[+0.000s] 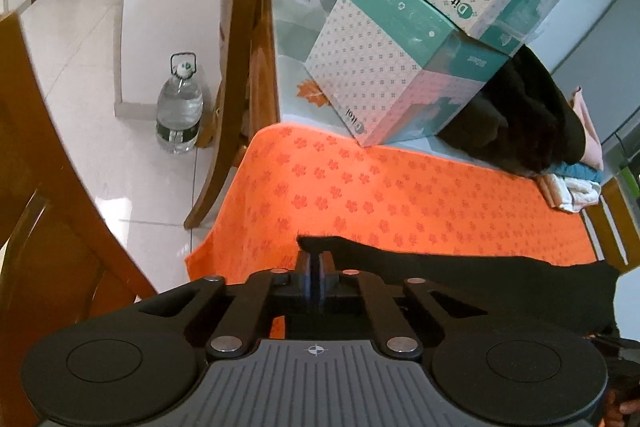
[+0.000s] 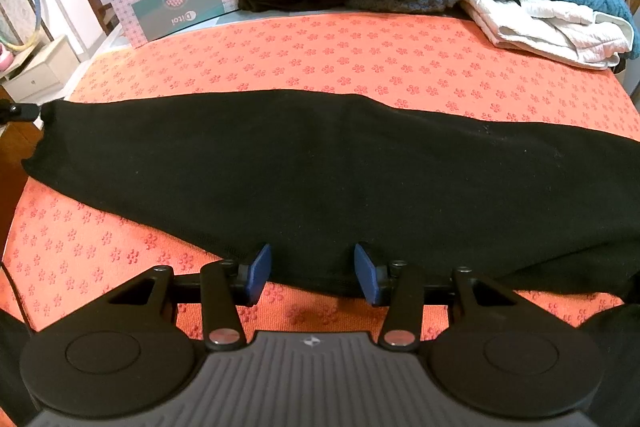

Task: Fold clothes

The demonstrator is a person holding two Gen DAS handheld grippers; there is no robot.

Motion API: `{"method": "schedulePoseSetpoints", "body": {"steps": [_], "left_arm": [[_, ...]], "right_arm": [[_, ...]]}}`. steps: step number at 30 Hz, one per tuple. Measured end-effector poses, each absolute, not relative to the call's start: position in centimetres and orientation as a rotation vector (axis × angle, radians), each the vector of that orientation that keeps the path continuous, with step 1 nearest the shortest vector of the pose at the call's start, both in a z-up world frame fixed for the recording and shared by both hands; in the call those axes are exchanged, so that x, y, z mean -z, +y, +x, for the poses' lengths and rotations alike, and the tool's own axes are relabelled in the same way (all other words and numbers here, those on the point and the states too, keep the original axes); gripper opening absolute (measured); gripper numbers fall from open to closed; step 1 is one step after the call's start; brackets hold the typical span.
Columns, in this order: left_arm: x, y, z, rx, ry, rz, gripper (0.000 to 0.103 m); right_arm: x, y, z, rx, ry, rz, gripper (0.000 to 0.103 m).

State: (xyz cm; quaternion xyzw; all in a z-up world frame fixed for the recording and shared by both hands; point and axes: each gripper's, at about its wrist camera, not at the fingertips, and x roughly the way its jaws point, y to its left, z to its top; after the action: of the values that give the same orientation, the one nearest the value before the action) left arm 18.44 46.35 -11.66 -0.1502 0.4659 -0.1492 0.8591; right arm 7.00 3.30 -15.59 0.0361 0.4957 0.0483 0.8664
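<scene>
Left hand-held gripper (image 1: 316,259) was clamped on the black garment's (image 2: 320,167) end at the worktop's left edge, presumably for folding, while the right hand-held gripper (image 2: 313,273) was kept half-open astride its near hem.

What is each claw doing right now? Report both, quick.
Left claw: closed on a corner of the black garment.
Right claw: open, its blue pads at the garment's near edge, not pressing it.
</scene>
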Motion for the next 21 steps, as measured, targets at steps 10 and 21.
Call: {"method": "schedulePoseSetpoints", "body": {"steps": [10,21], "left_arm": [[12.5,45.7,15.1,0.320,1.034,-0.221,0.031],[13.0,44.3,15.4,0.338,1.028,-0.178,0.029]], "right_arm": [[15.6,3.4,6.9,-0.101,1.035,0.073,0.053],[15.5,3.5,6.8,-0.105,1.036,0.069,0.053]]}}
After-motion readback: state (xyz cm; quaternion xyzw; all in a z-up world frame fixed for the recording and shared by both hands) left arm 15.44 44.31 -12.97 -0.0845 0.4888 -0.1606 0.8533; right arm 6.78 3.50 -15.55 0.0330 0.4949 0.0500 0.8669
